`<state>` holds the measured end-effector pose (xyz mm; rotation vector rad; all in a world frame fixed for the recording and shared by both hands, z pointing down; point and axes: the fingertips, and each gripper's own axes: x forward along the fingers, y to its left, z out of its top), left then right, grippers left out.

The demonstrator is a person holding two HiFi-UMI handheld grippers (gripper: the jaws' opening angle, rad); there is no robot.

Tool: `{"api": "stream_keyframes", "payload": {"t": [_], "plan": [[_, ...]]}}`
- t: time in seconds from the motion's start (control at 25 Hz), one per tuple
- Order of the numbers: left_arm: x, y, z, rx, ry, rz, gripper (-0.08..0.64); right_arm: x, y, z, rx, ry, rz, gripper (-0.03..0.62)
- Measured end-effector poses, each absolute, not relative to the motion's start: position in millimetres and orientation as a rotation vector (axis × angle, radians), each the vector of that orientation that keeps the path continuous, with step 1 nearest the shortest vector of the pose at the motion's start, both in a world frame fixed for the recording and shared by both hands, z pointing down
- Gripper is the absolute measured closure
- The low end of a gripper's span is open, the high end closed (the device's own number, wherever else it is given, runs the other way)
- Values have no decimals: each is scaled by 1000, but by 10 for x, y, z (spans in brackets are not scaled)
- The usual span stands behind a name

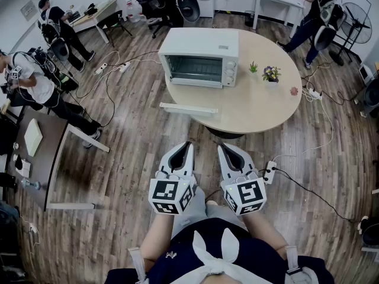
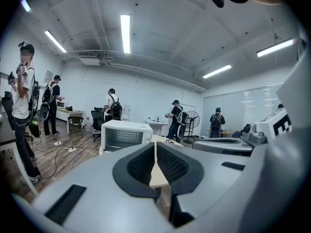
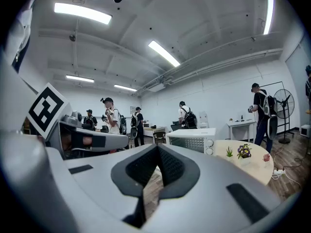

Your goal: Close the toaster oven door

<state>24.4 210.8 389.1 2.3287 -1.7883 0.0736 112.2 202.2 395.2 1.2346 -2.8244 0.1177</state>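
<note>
Wood-floored office space surrounded the round worktop [image 1: 260, 108], where the toaster oven [image 1: 201, 55] sat at upper centre, its door [image 1: 188, 108] dropped open. The left gripper [image 1: 186, 147] and right gripper [image 1: 225, 149], at lower centre, were both closed and empty. That door probably swung stiff and light, best lifted under its front edge.

We see a rounded, pale wooden surface [image 1: 254, 108] standing on a plank floor [image 1: 136, 152]. On its back left part sits a white toaster oven [image 1: 200, 58], with its door [image 1: 188, 108] dropped open towards the near rim. To the oven's right stand a small green plant [image 1: 253, 67] and a pot of purple flowers [image 1: 271, 74] – close together. A small pink thing [image 1: 294, 90] lies near the right edge. A power strip [image 1: 269, 171] lies on the floor.
</note>
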Motion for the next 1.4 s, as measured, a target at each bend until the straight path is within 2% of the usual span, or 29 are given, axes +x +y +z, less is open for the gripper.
{"api": "stream_keyframes", "payload": {"t": [0.76, 0.84, 0.88, 0.96, 1.08, 1.2, 1.4], "plan": [[-129, 1588, 3910, 2350, -1731, 57, 529, 890, 1521, 3966, 1315, -2780, 144, 581], [-209, 1488, 3878, 2345, -1750, 36, 526, 878, 1418, 3977, 1323, -2777, 162, 512], [-242, 1439, 3869, 2346, -1757, 34, 501, 878, 1364, 3985, 1329, -2774, 174, 477], [-298, 1341, 3881, 2353, -1758, 47, 368, 885, 1251, 4008, 1349, -2765, 197, 406], [-421, 1209, 3931, 2350, -1762, 60, 313, 882, 1086, 4037, 1385, -2755, 213, 336], [-585, 1091, 3958, 2334, -1787, 52, 291, 855, 929, 4062, 1405, -2742, 213, 304], [-863, 834, 4042, 2309, -1813, 69, 284, 774, 666, 4164, 1413, -2706, 241, 298]]}}
